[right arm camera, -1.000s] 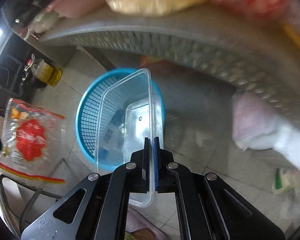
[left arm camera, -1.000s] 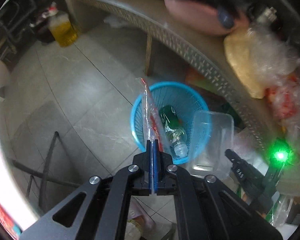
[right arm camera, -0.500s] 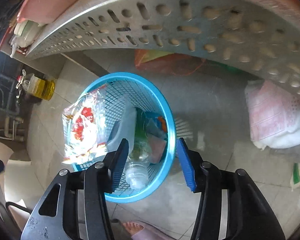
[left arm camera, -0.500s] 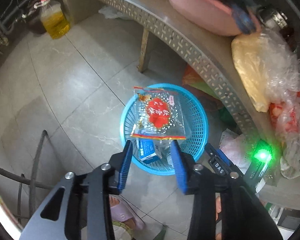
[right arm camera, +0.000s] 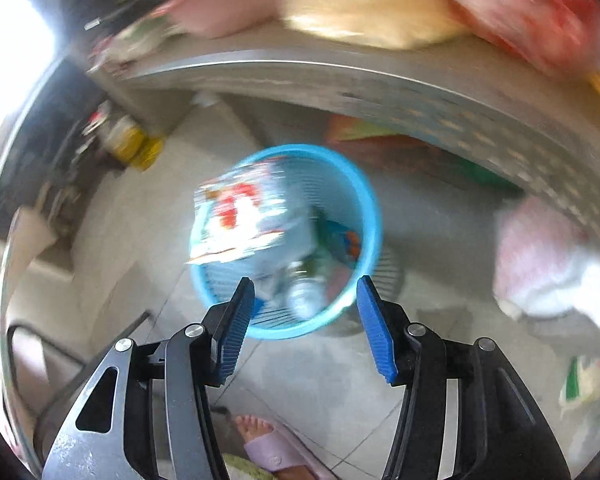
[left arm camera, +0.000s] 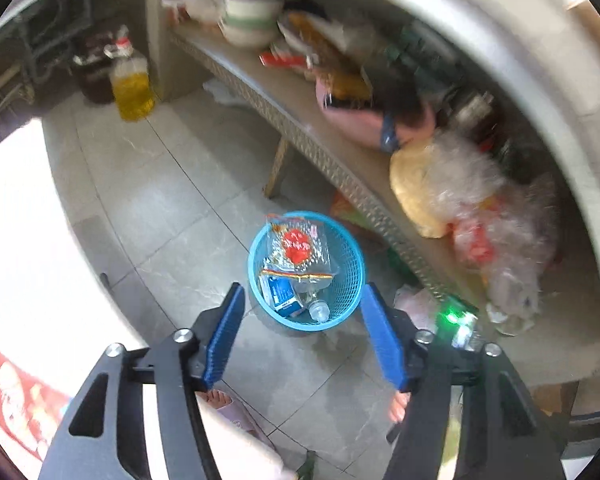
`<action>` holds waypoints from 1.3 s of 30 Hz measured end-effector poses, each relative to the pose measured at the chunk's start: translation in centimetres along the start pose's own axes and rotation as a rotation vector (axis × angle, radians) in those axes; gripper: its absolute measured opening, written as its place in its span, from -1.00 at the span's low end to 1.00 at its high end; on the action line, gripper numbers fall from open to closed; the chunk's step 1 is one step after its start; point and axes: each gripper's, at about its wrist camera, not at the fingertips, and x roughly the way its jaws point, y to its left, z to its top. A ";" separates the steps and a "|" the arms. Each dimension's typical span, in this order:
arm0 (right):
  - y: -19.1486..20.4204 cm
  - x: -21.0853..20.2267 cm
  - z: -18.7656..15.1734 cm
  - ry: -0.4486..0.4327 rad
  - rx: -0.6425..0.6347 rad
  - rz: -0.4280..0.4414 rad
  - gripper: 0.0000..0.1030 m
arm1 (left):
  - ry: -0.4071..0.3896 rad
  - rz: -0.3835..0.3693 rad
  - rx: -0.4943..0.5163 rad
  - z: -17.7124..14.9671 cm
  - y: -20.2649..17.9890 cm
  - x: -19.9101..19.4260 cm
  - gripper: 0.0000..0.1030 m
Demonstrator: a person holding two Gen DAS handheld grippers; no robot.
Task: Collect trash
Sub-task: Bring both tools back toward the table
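A blue mesh basket [left arm camera: 350,284] [right arm camera: 366,208] stands on the tiled floor beside a grey perforated shelf. A clear snack wrapper with a red print [left arm camera: 298,246] [right arm camera: 240,216] lies on top of the trash inside it, over a plastic bottle [left arm camera: 318,310] and a blue-white carton [left arm camera: 280,294]. My left gripper [left arm camera: 302,322] hangs high above the basket, its jaws opening with nothing between the blue pads. My right gripper [right arm camera: 305,312] is closer above the basket, jaws opening and empty too. The clear plastic box is not clearly visible.
The shelf [left arm camera: 300,120] holds a pink tub [left arm camera: 360,124], bowls and plastic bags [left arm camera: 460,184]. An oil jug [left arm camera: 132,84] stands at the far left on the floor. A pink-white bag [right arm camera: 548,264] lies right of the basket. A sandalled foot [right arm camera: 268,444] is below the grippers.
Both grippers opened and let go: the wrapper and the clear box dropped into the basket. The left gripper rose well above the basket; the right one lifted slightly.
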 end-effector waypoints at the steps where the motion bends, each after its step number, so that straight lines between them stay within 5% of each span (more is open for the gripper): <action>1: 0.5 0.5 0.3 0.020 -0.006 0.039 0.10 | -0.035 0.002 0.001 -0.8 0.5 -2.0 0.21; 5: 1.5 2.7 1.5 0.080 0.030 0.075 0.10 | -0.169 0.003 -0.035 -5.2 3.4 -9.4 0.30; 11: 3.5 7.3 4.1 0.132 -0.008 -0.011 0.10 | -0.322 0.039 -0.120 -13.4 9.4 -17.6 0.35; 23: 4.7 15.2 6.8 0.247 -0.054 -0.143 0.09 | -0.444 0.093 -0.449 -22.9 20.0 -23.5 0.35; 26: 5.0 16.0 6.5 0.267 -0.086 -0.183 -0.06 | -0.432 0.086 -0.492 -23.8 21.8 -23.5 0.35; 33: 5.8 16.3 5.8 0.286 -0.160 -0.251 -0.86 | -0.426 0.085 -0.525 -24.4 22.9 -22.9 0.35; 39: 7.1 15.1 4.5 0.263 -0.340 -0.322 -0.94 | -0.424 0.078 -0.519 -24.5 22.6 -22.7 0.35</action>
